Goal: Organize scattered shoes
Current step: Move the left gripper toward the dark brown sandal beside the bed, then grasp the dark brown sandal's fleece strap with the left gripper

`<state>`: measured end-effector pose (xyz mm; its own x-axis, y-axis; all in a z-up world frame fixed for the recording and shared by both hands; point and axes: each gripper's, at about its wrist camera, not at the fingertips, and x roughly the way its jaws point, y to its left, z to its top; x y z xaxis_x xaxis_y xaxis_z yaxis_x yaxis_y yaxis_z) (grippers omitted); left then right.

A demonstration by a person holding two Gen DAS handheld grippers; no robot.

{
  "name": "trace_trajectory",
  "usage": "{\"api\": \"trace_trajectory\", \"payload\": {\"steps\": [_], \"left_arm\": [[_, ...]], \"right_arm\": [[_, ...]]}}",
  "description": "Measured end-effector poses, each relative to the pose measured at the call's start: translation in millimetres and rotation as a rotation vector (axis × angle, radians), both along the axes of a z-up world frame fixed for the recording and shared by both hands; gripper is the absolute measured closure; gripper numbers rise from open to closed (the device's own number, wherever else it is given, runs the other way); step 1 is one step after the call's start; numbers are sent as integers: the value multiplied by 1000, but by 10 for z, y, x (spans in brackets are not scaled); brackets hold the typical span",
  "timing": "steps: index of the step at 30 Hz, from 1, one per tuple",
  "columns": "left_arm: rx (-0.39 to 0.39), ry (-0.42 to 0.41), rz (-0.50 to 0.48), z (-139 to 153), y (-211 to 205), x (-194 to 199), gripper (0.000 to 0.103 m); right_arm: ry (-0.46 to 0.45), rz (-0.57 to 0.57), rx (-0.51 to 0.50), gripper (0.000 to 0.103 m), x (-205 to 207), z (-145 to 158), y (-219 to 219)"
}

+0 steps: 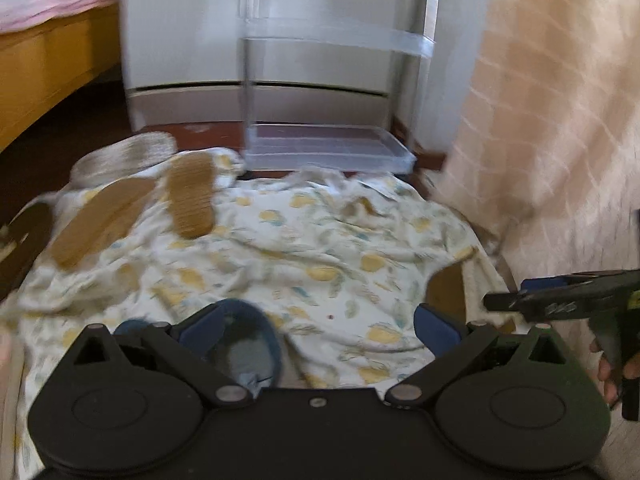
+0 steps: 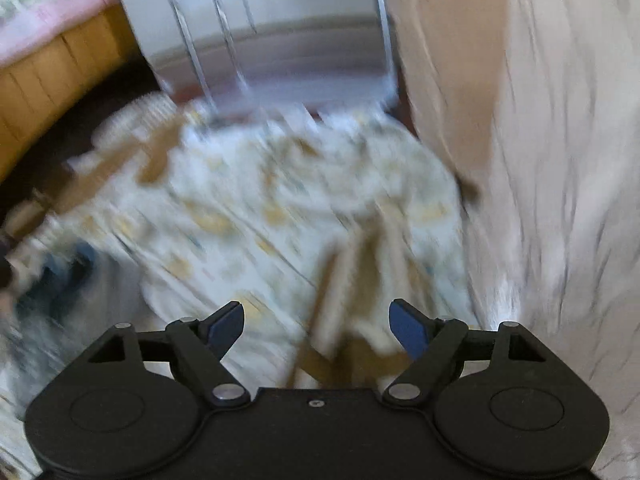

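My left gripper (image 1: pixel 316 326) is open, low over a white cloth (image 1: pixel 320 240) with a yellow print. A blue shoe (image 1: pixel 244 340) lies between its fingers, close to the left pad. Two brown-soled slippers (image 1: pixel 100 224) (image 1: pixel 190 200) lie sole-up at the cloth's far left, a woven beige shoe (image 1: pixel 128 156) behind them. A dark shoe (image 1: pixel 24 240) is at the left edge. My right gripper (image 2: pixel 318 328) is open above a blurred brown and beige shoe (image 2: pixel 340 320); its side shows at the right (image 1: pixel 504 300) of the left wrist view.
A clear plastic shoe rack (image 1: pixel 328 144) with bare shelves stands behind the cloth against a white cabinet (image 1: pixel 180 60). A wooden bed frame (image 1: pixel 48 64) is at the left and a pale curtain (image 1: pixel 560 120) hangs at the right. The right wrist view is heavily motion-blurred.
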<state>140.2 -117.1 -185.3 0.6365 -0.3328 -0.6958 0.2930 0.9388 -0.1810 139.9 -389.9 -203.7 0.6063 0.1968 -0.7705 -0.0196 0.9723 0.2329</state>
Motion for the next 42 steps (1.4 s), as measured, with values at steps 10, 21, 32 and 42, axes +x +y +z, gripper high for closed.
{"api": "trace_trajectory", "payload": {"steps": [10,21,32,42], "left_arm": [[18,-117,168,542,884,-292,0],[38,-127,322,583,1786,-416,0],[14,-82,396,154,2460,-79,0],[128,-91,486,-272,2921,610,0]], "right_arm": [[-179,70,208,0,-28,937,644],[-309,172,269,0,214,968,1761],[-243,259,265,7,699,482,2716],[-199,311,350,15,1302,-54,3225]]}}
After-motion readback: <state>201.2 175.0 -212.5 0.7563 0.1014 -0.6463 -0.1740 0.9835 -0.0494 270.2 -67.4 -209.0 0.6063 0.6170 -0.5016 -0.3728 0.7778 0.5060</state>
